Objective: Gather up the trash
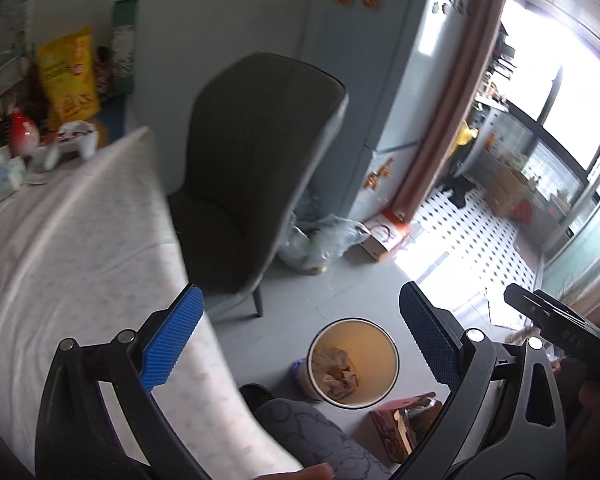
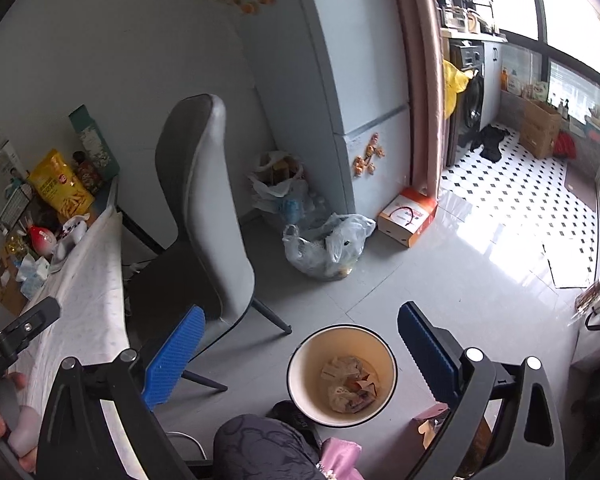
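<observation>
Evidently both tools hang spread and empty above the floor: the left tool (image 1: pixel 300 344) and right tool (image 2: pixel 298 354) frame the trash bin (image 2: pixel 342 374), where crumpled wrappers (image 2: pixel 350 386) lie, probably just dropped, beside the bench (image 2: pixel 88 304).

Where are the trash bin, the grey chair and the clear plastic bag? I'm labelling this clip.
trash bin (image 2: pixel 300 354): right wrist view, inner wall at left.
grey chair (image 2: pixel 212 184): right wrist view, side of the backrest.
clear plastic bag (image 2: pixel 328 244): right wrist view, crumpled middle.
</observation>
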